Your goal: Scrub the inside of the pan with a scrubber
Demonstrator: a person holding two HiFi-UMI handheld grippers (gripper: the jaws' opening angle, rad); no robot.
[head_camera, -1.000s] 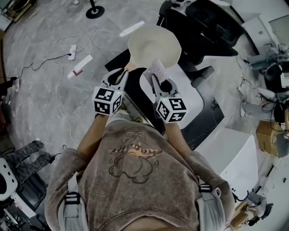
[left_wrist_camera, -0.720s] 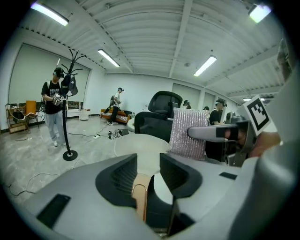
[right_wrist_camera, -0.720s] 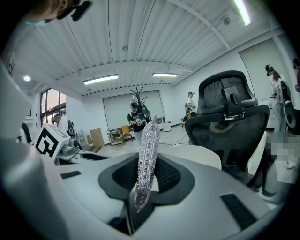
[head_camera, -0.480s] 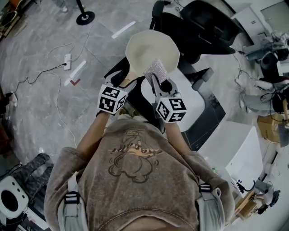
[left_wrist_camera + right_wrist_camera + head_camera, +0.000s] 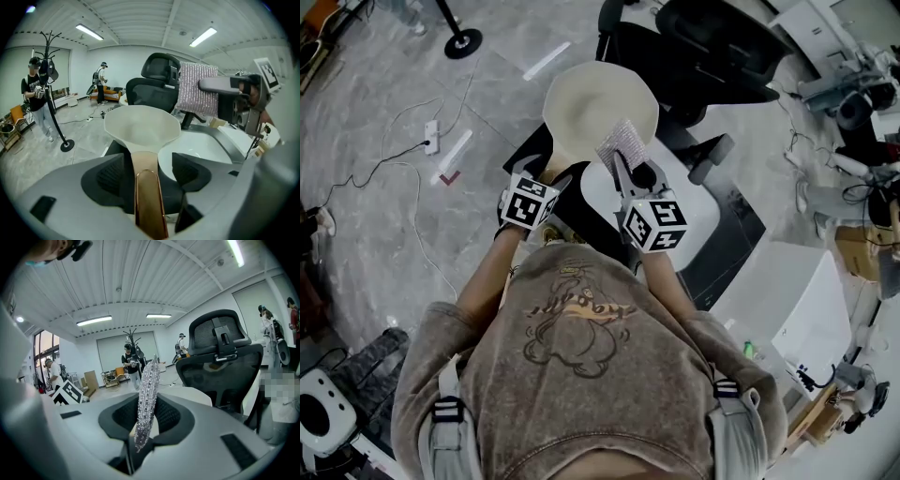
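Note:
The cream pan [image 5: 600,105] lies in front of me, its copper handle [image 5: 150,197] pointing back between the jaws of my left gripper [image 5: 546,171]. Those jaws are opening; in the left gripper view both pads [image 5: 110,176] stand apart from the handle, with a gap on each side. My right gripper [image 5: 628,174] is shut on the glittery silver scrubber [image 5: 620,143], which it holds upright over the near right part of the pan's rim. In the right gripper view the scrubber [image 5: 146,394] stands edge-on between the pads.
A white table [image 5: 680,202] lies under the pan's right side. A black office chair [image 5: 712,47] stands behind it. On the floor to the left are a coat stand's base [image 5: 463,42] and a power strip [image 5: 430,137] with cables. People [image 5: 35,93] stand far off.
The left gripper's jaws have spread off the pan handle. Pan and both grippers sit slightly further left in the head view. The right gripper still holds the scrubber.

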